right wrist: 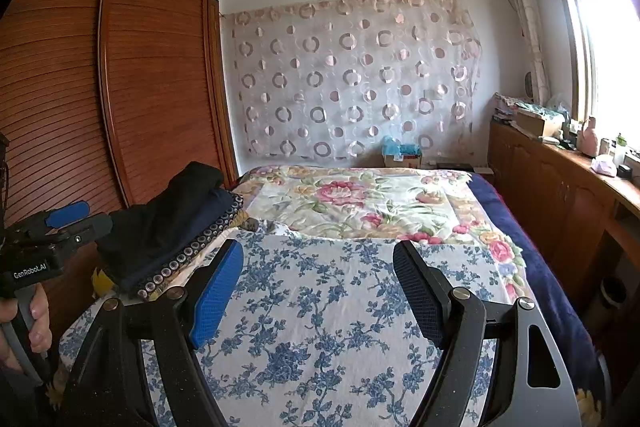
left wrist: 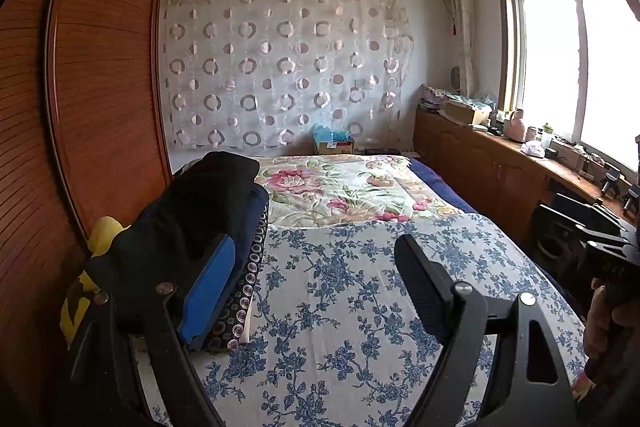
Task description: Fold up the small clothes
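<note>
Both grippers hover over the bed with jaws spread wide and nothing between them: the left gripper (left wrist: pixel 316 267) in the lower middle of its view, the right gripper (right wrist: pixel 318 273) likewise in its own. The clothes sit as one pile (right wrist: pixel 172 223) at the left of both frames, probably parked at the bed's edge to leave the blue-flowered sheet (right wrist: pixel 340 327) free as a folding surface. I count four layers: a black piece on top, a navy one, a ring-patterned one, and something yellow (left wrist: pixel 102 235) beneath. Whether the pile is finished or waiting, I cannot tell.
</note>
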The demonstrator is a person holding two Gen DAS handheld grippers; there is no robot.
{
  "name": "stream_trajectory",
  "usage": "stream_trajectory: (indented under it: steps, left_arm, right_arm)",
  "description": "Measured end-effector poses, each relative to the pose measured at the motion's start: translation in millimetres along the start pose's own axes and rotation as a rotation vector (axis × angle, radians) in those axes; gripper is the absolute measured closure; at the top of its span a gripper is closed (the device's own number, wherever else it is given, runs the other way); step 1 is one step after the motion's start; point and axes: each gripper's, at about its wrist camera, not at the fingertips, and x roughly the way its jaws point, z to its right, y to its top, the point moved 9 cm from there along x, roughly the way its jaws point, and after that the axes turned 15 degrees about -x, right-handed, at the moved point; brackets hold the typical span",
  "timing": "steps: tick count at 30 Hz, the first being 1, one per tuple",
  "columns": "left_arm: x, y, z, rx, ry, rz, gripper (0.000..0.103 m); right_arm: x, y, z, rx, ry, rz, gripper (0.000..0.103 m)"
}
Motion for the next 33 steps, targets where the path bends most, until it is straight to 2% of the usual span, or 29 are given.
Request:
stream_trajectory:
  steps: [33]
  left_arm:
    - [4.3, -3.6, -3.8, 0.005, 0.012, 0.013, 0.020]
  right_arm:
    - [-11.2, -0.4, 24.9, -0.004, 0.014, -0.001, 0.024]
